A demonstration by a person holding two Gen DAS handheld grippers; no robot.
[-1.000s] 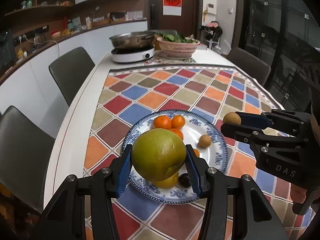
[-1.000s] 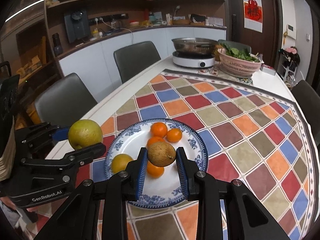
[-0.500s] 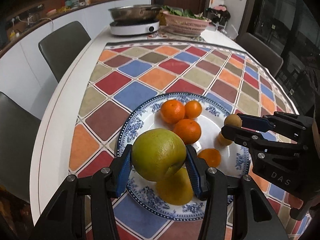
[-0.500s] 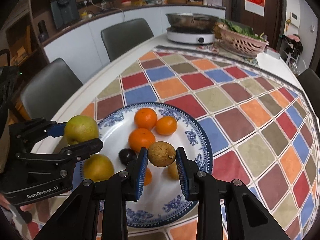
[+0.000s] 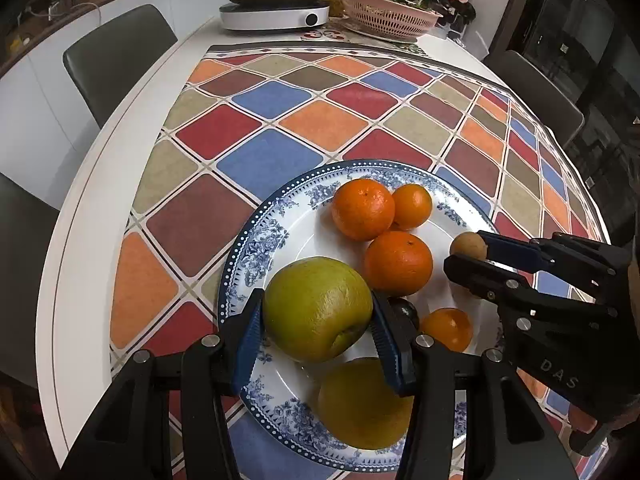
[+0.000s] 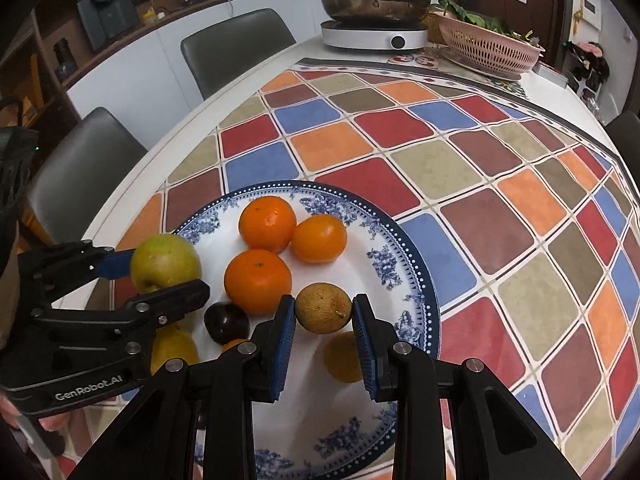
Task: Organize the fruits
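Two grippers hang over the blue-and-white plate [image 5: 256, 240]: the left gripper [image 5: 318, 316] is clamped on a large green-yellow apple [image 5: 316, 312] above the plate's near-left rim, and the right gripper [image 6: 324, 312] is pinched tight on a small brown round fruit [image 6: 323, 307] over the plate's near middle. Three tangerines [image 6: 266, 222] crowd the plate's far half, leaving bare white toward its right rim, close to the counter [image 5: 80, 208] edge at left. Gripper fingers half-hide a dark plum [image 6: 226, 322] and yellow fruits beneath.
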